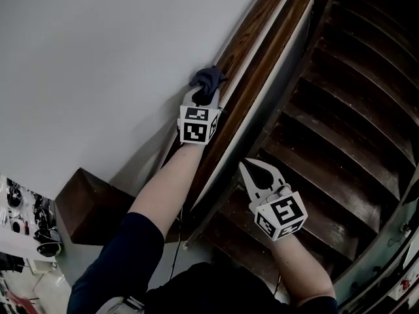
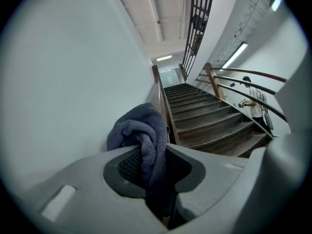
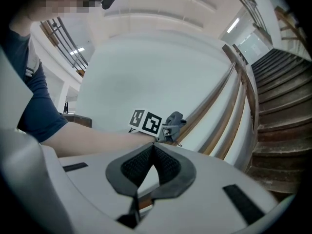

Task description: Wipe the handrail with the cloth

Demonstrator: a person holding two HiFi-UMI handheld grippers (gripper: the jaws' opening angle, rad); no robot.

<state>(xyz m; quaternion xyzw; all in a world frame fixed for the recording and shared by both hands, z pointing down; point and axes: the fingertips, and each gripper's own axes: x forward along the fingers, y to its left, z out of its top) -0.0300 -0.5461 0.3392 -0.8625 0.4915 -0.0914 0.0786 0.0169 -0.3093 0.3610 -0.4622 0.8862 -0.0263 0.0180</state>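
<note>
A dark blue cloth (image 1: 209, 78) is bunched on the brown wooden handrail (image 1: 252, 38) that runs up along the white wall. My left gripper (image 1: 204, 95) is shut on the cloth and rests against the rail. In the left gripper view the cloth (image 2: 141, 130) bulges out between the jaws of the left gripper (image 2: 148, 165), and the handrail (image 2: 158, 89) climbs away behind it. My right gripper (image 1: 252, 169) hangs over the lower steps, shut and holding nothing. The right gripper view shows the right gripper (image 3: 152, 150) with its tips touching, and beyond it the cloth (image 3: 174, 117) on the handrail (image 3: 219, 87).
Dark wooden stairs (image 1: 340, 110) rise to the right of the rail. The white wall (image 1: 98, 57) fills the left. A brown block (image 1: 85, 201) stands at the rail's foot, with clutter (image 1: 26, 221) beside it. A person (image 2: 253, 104) stands by the far railing.
</note>
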